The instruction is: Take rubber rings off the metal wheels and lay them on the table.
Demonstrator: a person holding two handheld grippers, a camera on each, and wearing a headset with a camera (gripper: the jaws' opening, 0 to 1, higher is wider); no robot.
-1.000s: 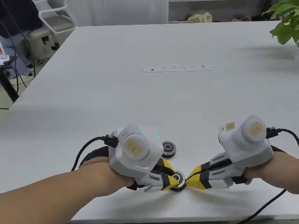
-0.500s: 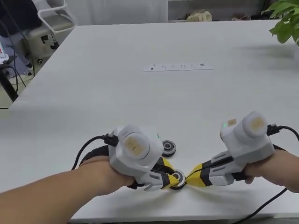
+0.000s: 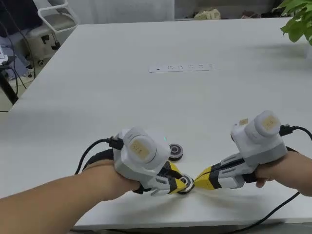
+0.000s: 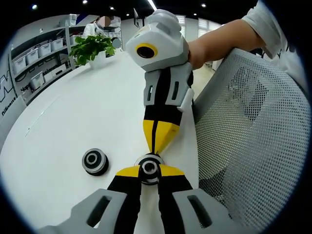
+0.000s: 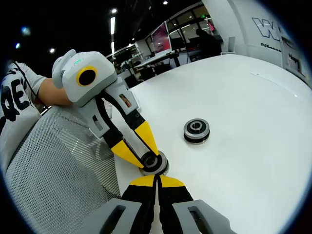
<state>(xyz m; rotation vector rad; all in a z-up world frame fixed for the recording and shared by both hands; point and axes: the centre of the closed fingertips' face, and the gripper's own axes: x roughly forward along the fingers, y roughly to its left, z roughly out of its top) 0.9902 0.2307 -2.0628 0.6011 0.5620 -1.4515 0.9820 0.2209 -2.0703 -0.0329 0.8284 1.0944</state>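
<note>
Right gripper (image 5: pixel 157 180) rose slightly, tips pinched shut against small black-rubber-ringed metal wheel (image 5: pixel 155 163) clamped inside left gripper (image 4: pixel 149 171); we judge ring stretchy, grippy: peel rim nearest right tips.

One wheel (image 3: pixel 185 185), black ring (image 5: pixel 146 161) still on, sits at the table's (image 3: pixel 146 97) near edge; second wheel (image 3: pixel 174 151), ringed too, lies flat just beyond.

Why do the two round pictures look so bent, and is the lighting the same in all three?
Left gripper view: a fisheye lens bows the table and the mesh chair back. Right gripper view: same bowing, ceiling lights bright against a dim room, loose wheel sharp. Head view: straight lines, soft even light, faint shadows under left gripper and right gripper.
</note>
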